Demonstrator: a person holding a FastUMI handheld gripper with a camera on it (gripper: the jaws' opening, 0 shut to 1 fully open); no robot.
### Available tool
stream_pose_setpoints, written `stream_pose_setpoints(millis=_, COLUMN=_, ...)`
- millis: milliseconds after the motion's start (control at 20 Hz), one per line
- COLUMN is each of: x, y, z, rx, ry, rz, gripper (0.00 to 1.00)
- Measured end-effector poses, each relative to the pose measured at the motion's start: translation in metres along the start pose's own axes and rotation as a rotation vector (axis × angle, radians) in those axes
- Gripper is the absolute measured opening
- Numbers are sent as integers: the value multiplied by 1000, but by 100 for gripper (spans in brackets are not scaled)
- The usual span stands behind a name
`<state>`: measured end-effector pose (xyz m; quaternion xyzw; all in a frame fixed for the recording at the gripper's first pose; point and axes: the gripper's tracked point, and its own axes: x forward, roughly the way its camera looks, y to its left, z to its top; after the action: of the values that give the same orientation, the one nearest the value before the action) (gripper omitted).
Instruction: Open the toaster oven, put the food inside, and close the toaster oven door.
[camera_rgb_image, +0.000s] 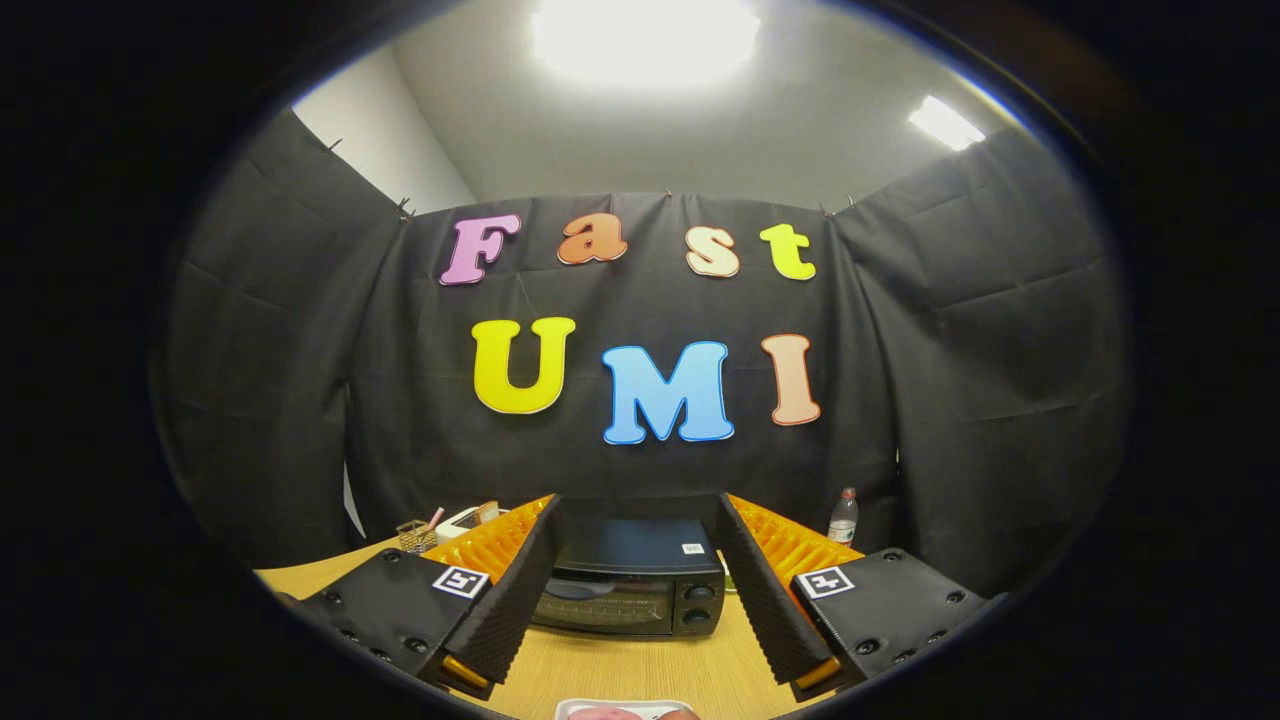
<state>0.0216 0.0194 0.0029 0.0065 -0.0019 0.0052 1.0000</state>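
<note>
Gripper view first: we hold our claw (640, 560) above the wooden table (640, 670) with its two fingers (520, 590) spread wide apart, gripping nothing. Through the gap between them, just beyond the fingertips, we see the toaster oven (628, 590). It stands upright on the table, a dark box with a flat top carrying a small white sticker, a glass door that is closed, and two round knobs stacked on the side toward our right finger. Nothing lies on the bare table between the fingers and the oven door.

Closer to us than the fingers, under the claw, we see the rim of a white plate (625, 708) with something pink on it; we cannot tell what food it is.

Beyond our left finger we make out a small wire basket (415, 535) and a white object (462, 520) beside it, too small to identify. Beyond our right finger a clear plastic bottle (844, 518) stands upright near the black cloth wall (640, 470), well apart from the oven.
</note>
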Motion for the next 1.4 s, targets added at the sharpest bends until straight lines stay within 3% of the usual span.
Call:
stream_pose_setpoints(millis=400, x=8, y=14, z=-5, rx=23, ry=6, rz=6, gripper=96)
stream_pose_setpoints(millis=750, x=53, y=45, z=-30, rx=56, ry=65, rz=35, gripper=96)
stream_pose_setpoints(millis=1400, x=153, y=80, z=-144, rx=35, ry=311, rz=28, gripper=96)
